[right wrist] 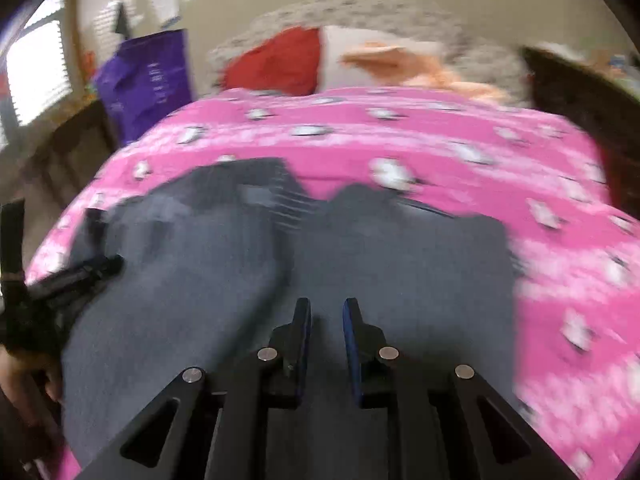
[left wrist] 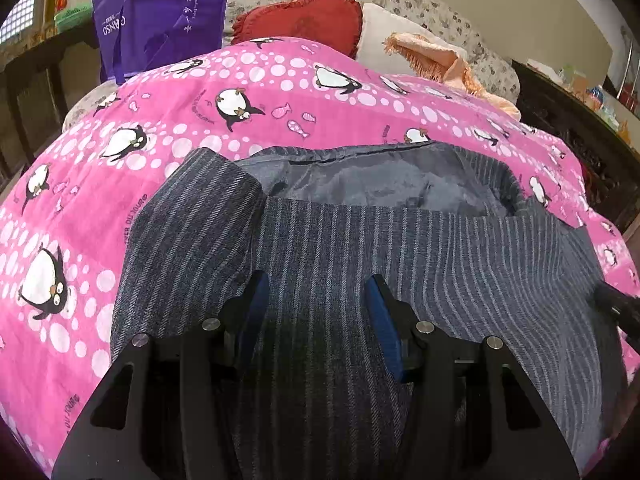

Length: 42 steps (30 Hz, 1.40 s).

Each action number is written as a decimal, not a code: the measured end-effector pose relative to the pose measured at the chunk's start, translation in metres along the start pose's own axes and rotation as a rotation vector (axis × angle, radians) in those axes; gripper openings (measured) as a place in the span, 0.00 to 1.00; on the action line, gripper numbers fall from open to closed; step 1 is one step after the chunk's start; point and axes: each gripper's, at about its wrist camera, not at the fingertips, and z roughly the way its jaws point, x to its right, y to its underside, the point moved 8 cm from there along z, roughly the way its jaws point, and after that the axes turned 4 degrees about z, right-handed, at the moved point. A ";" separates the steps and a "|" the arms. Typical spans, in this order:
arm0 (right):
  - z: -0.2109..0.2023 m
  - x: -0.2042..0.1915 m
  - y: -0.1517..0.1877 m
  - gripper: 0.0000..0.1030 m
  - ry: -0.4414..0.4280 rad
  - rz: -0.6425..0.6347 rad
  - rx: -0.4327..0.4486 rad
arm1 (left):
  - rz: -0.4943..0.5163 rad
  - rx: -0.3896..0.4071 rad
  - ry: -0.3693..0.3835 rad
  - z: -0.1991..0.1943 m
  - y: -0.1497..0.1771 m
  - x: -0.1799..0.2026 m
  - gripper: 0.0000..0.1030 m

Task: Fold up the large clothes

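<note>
Across the pink penguin-print bedspread (left wrist: 280, 92) lies the task's garment, a dark grey striped coat (left wrist: 360, 248), partly folded: one sleeve or side panel is turned in on the left, and the smooth grey lining (left wrist: 372, 180) shows along the far edge. Over its near middle hovers the left gripper (left wrist: 316, 312), its blue-padded fingers (left wrist: 382, 332) standing apart with only flat cloth showing between them, nothing pinched. Further right, the right gripper (right wrist: 327, 320) also hangs above the coat, fingers nearly together with a narrow gap and no cloth in it; that view is smeared by motion, so finer detail cannot be read. Judging by this, the step in hand is taking hold of the near hem for the next fold. To do it well, each gripper should pinch every layer at a matching point on the near edge, lift evenly, and carry the hem straight toward the far edge so the stripes stay aligned and the lining ends up covered.
</note>
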 end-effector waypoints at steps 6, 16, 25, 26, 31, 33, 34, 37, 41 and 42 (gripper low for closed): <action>-0.034 0.017 0.049 0.15 0.031 -0.037 0.003 | 0.030 -0.013 -0.023 0.003 0.001 0.004 0.56; -0.015 0.022 0.075 0.19 0.070 -0.124 0.022 | 0.050 0.055 0.046 -0.075 -0.013 -0.020 0.70; -0.016 0.024 0.074 0.20 0.048 -0.108 0.031 | -0.146 0.029 -0.012 -0.098 0.039 -0.103 0.70; -0.016 0.024 0.074 0.20 0.049 -0.109 0.031 | -0.145 0.042 0.034 -0.103 0.043 -0.091 0.70; -0.016 0.024 0.075 0.20 0.049 -0.110 0.031 | -0.101 0.041 0.080 -0.096 0.049 -0.061 0.70; -0.017 0.024 0.075 0.20 0.050 -0.111 0.031 | -0.145 -0.032 0.076 -0.075 0.061 -0.071 0.70; -0.017 0.024 0.075 0.20 0.050 -0.111 0.032 | -0.193 -0.058 0.135 -0.066 0.065 -0.074 0.70; -0.016 0.024 0.075 0.20 0.051 -0.111 0.031 | -0.227 -0.051 0.212 -0.062 0.056 -0.077 0.71; -0.016 0.023 0.075 0.21 0.052 -0.115 0.032 | -0.222 -0.092 0.304 -0.047 0.042 -0.070 0.71; -0.016 0.023 0.075 0.21 0.051 -0.115 0.032 | -0.216 -0.101 0.311 -0.045 0.041 -0.069 0.71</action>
